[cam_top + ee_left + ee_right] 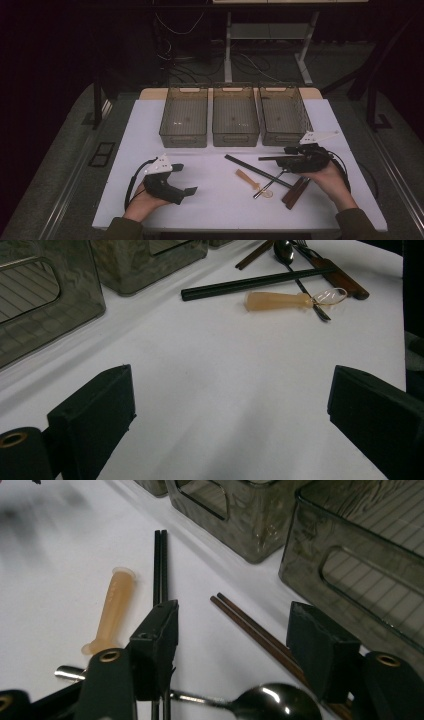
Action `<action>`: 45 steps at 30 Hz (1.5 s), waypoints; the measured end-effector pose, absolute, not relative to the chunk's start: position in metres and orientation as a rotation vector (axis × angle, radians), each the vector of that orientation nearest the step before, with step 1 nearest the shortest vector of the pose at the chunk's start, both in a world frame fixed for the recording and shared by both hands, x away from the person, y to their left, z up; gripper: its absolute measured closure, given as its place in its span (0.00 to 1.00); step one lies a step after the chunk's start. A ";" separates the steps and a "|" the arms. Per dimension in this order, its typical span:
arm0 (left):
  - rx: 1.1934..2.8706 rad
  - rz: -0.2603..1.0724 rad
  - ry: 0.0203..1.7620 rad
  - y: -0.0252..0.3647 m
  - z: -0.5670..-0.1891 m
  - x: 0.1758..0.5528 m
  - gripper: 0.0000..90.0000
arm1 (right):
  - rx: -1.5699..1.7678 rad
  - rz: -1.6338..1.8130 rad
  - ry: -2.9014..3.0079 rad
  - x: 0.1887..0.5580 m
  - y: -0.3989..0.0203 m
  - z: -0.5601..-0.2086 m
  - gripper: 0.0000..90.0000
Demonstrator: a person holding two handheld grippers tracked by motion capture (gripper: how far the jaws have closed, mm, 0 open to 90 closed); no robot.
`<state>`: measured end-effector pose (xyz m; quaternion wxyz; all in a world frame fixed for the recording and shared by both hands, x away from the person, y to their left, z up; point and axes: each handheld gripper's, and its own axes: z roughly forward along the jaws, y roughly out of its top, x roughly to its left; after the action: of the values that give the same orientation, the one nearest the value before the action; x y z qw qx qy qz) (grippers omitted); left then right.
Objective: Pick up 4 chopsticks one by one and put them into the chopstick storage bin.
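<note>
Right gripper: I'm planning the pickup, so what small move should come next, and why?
Probably lower the right gripper a little and close on the brown chopsticks. Its jaws stand apart with the pair lying on the table between them, not yet pinched; the spoon lies just beneath, so it should stay clear of it.

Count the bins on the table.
3. All sit in a row at the table's far edge: left bin, middle bin, right bin. All look empty. None seems hidden.
</note>
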<state>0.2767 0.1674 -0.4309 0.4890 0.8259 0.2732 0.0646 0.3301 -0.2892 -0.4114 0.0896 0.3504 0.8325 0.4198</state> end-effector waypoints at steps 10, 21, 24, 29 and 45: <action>2.003 0.150 0.666 0.167 -0.431 0.277 0.06 | 0.993 1.212 2.520 0.350 -0.274 -0.412 0.53; 2.009 0.153 0.663 0.167 -0.431 0.277 0.07 | 0.941 1.145 2.594 0.362 -0.252 -0.417 0.73; 2.003 0.154 0.665 0.167 -0.431 0.277 0.07 | 0.935 1.122 2.626 0.364 -0.248 -0.420 0.84; 2.005 0.153 0.662 0.167 -0.431 0.276 0.07 | 0.925 1.067 2.660 0.365 -0.245 -0.426 0.96; 2.012 0.149 0.663 0.167 -0.431 0.276 0.07 | 0.872 0.985 2.676 0.372 -0.229 -0.439 0.79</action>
<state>0.2763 0.1670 -0.4312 0.4873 0.8272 0.2728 0.0612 0.3721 -0.2288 -0.4387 0.0796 0.2913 0.8946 0.3294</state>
